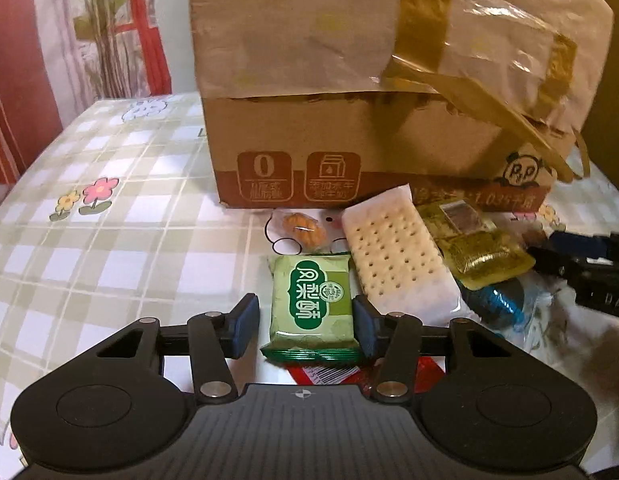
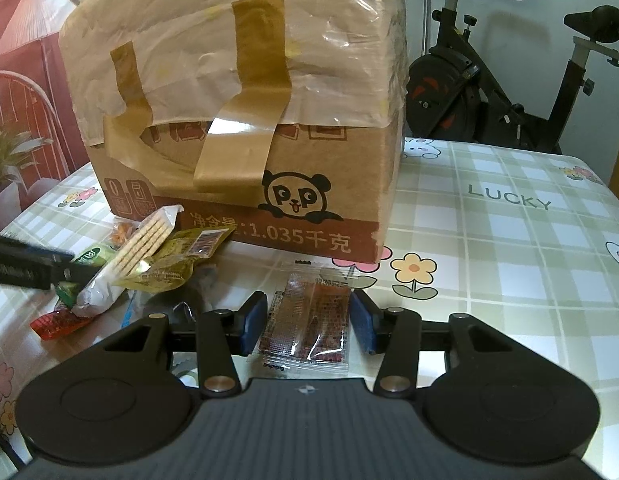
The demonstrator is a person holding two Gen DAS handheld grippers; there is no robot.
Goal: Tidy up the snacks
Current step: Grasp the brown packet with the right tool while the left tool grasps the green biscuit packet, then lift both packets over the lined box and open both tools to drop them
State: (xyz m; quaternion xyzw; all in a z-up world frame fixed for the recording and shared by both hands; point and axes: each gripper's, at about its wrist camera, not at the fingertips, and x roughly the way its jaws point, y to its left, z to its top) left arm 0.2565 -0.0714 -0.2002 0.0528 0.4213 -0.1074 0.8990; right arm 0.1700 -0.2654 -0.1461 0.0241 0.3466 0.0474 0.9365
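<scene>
A green snack packet [image 1: 312,300] with white lettering sits between the blue pads of my left gripper [image 1: 305,312], and both pads press its sides. It lies on a red packet [image 1: 333,374]. My right gripper [image 2: 308,312] is shut on a clear packet [image 2: 309,320] of red-brown snacks, just in front of the cardboard box [image 2: 269,100]. The loose pile holds a cracker pack [image 1: 393,256], olive-green packets [image 1: 477,252], a small wrapped biscuit [image 1: 303,230] and a blue foil piece [image 1: 501,300].
The taped box [image 1: 349,140] with a panda print stands behind the pile on the checked tablecloth [image 1: 109,240]. An exercise bike [image 2: 489,88] stands beyond the table's far right edge. A red curtain hangs at the left.
</scene>
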